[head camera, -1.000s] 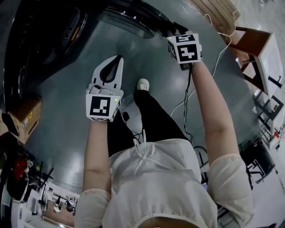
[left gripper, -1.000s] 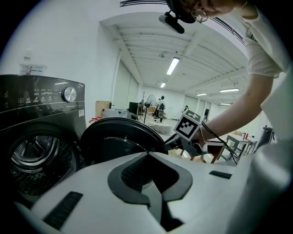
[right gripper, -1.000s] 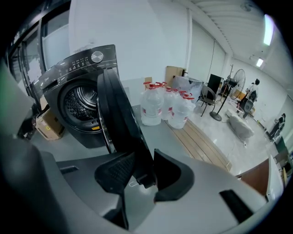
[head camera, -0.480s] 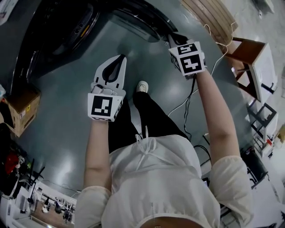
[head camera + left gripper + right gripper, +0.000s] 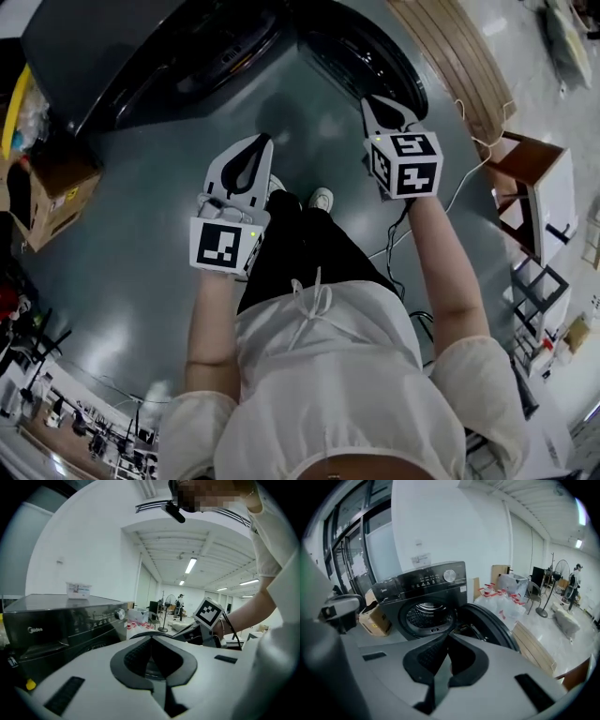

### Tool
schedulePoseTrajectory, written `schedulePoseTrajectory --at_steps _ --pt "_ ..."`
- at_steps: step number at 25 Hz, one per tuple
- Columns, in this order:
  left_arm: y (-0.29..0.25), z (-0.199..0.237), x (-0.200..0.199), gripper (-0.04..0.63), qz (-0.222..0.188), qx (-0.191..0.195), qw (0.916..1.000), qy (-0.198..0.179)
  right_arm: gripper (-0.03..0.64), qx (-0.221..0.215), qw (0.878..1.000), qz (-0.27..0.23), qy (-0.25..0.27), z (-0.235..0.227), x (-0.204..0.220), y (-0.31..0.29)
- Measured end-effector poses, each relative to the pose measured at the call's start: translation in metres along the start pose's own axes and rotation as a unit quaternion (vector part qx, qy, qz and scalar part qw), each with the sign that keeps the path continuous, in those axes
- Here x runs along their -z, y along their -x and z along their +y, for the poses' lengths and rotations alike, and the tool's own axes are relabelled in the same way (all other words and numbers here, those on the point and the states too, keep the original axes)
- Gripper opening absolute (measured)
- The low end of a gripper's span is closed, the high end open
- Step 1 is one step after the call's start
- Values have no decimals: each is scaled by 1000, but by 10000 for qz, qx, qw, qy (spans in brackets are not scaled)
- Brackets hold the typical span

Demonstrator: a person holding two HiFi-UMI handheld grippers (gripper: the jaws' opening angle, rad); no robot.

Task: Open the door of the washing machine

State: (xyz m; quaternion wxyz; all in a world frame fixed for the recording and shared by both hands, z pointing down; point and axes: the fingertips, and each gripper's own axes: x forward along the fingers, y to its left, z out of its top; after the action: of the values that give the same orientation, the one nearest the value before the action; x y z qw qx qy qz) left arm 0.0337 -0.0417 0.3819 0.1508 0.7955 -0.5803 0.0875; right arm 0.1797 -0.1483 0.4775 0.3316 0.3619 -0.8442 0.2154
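The black washing machine (image 5: 423,603) stands ahead with its round drum opening (image 5: 425,615) exposed. Its door (image 5: 488,626) hangs swung open to the right; in the head view the door (image 5: 367,54) lies at the top. My right gripper (image 5: 448,637) is shut and holds nothing, hovering short of the door (image 5: 369,100). My left gripper (image 5: 265,140) is also shut and empty, above the floor in front of the machine (image 5: 178,56). The left gripper view shows its joined tips (image 5: 151,637), the machine's control panel (image 5: 70,620) at left and the right gripper's marker cube (image 5: 208,612).
A cardboard box (image 5: 52,202) sits left of the machine. Wooden boards (image 5: 459,56) lie beside the open door. A wooden stool (image 5: 539,183) stands at right, with cables (image 5: 398,234) across the grey floor. The person's shoes (image 5: 321,199) are between the grippers.
Both grippers have risen and drawn back from the machine. The right gripper has come away from the door's edge. The door and drum now sit farther up in the head view.
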Motion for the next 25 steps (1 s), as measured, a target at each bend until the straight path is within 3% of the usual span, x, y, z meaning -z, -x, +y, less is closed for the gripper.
schedulePoseTrajectory --at_steps 6,13,19,25 --pt "73 73 -20 21 -171 -505 9984 161 8 -296 9973 -473 477 95 -58 -2" --pt "149 140 -54 21 -529 -1281 9903 84 8 -627 9801 -1230 1425 199 -136 9" --pt "207 168 -85 21 -559 -2000 9782 -20 8 -1287 9579 -1724 1900 264 -187 31" --pt "250 176 -127 21 -825 -2813 9560 -104 6 -1942 9324 -2261 2045 298 -228 65"
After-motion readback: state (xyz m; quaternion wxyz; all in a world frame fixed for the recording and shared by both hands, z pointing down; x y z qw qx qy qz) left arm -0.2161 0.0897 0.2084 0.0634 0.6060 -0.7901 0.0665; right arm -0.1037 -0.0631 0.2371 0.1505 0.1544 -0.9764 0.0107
